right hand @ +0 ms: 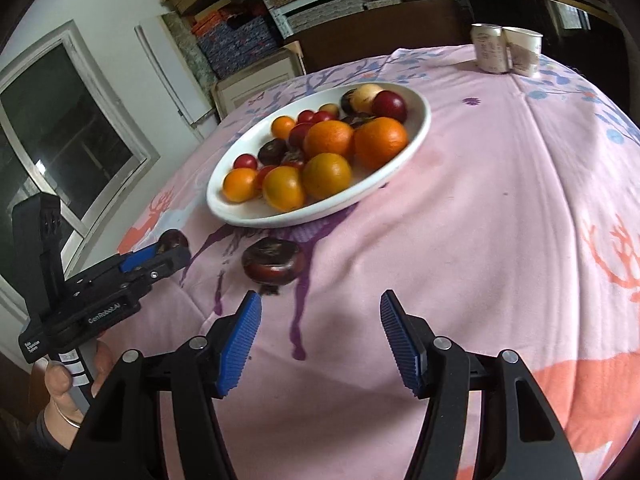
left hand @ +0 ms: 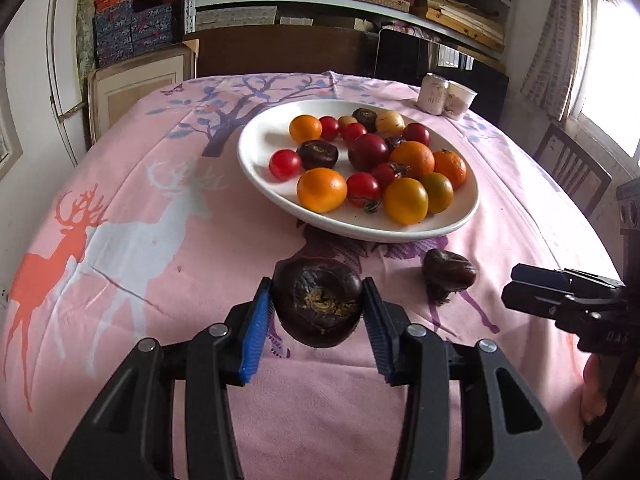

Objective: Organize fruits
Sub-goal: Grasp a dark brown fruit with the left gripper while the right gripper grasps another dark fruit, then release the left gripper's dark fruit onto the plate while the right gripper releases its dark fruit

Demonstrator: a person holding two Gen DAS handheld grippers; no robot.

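- The left gripper (left hand: 318, 308) tilts down toward the pink tablecloth (left hand: 160, 240); its blue pads (left hand: 254, 340) are pressed on either side of a dark, wrinkled purple fruit (left hand: 318, 304), gripping it just above the cloth.
- In the right wrist view a hand (right hand: 66, 384) with a thin bangle holds that tool's handle at the lower left.
- The right gripper (right hand: 320, 340) also angles down over the table; its fingers stand about half apart with only bare cloth between them.
- Just beyond the right gripper's left fingertip a second dark fruit (right hand: 274, 260) lies on the cloth, apart from the pads.
- Behind both loose fruits sits a white oval plate (left hand: 256, 148) piled with oranges (left hand: 321, 190), red tomatoes (left hand: 285, 164) and more dark fruit; its near rim is close to the loose pieces.
- The plate's left part is bare, and to its right the cloth is open.
- At the table's far edge a can (right hand: 490, 48) and paper cup (right hand: 526, 50) stand touching, well apart from the plate.
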